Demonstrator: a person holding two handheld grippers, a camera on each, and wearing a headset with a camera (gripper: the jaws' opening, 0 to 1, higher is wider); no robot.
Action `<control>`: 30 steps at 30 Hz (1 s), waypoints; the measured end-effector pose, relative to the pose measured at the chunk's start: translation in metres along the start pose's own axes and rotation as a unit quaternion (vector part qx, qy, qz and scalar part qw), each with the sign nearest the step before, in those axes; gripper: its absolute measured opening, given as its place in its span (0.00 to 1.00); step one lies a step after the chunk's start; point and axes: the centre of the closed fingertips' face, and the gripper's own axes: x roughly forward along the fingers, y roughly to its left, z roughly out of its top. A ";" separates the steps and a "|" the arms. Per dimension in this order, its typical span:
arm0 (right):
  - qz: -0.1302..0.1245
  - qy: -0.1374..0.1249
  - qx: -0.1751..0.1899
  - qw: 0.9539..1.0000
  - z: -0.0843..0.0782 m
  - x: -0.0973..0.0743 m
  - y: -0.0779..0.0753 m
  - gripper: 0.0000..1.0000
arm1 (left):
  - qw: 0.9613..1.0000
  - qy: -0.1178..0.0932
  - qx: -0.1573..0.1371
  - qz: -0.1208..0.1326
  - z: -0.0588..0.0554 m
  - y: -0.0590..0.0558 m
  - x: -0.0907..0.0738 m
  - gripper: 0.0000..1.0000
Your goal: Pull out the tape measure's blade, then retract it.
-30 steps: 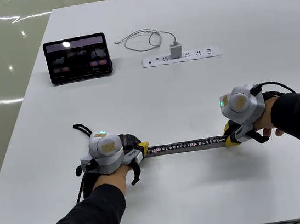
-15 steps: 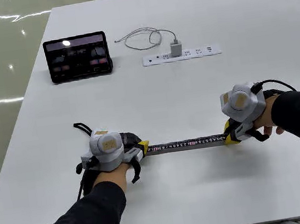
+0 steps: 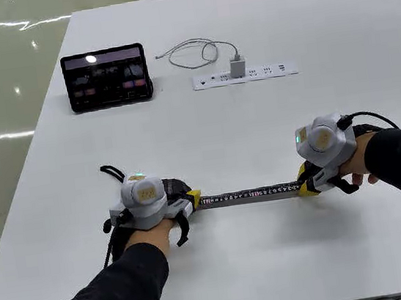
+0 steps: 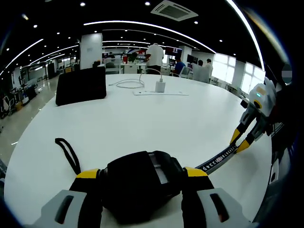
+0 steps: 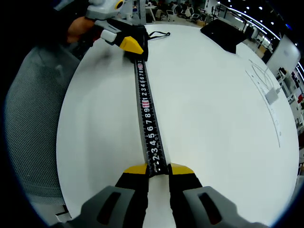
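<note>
We record the left gripper (image 4: pixel 141 174) clamped around the black tape measure case (image 4: pixel 142 192) resting on the white table (image 3: pixel 272 133), and the right gripper (image 5: pixel 158 169) pinched narrow on the end of the blade (image 5: pixel 146 104), which lies flat between the 2 grippers.

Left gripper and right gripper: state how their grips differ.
The left gripper is shut on the bulky black tape measure case; the right gripper is shut on the end of the thin black numbered blade. The left gripper's jaws stand wide apart around the case; the right gripper's jaws nearly meet. Both have yellow-tipped black jaws and sit low over the white table.
</note>
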 end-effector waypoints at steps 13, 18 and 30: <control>0.000 -0.010 0.004 1.000 0.007 0.005 0.000 0.12 | 1.000 0.003 0.000 -0.003 -0.001 0.000 -0.001 0.64; -0.001 -0.013 0.007 1.000 0.010 0.007 -0.001 0.12 | 1.000 0.004 0.001 -0.002 -0.001 0.000 -0.001 0.64; -0.002 -0.027 0.007 1.000 0.023 0.013 0.002 0.12 | 1.000 0.003 0.001 -0.003 0.000 0.000 0.000 0.64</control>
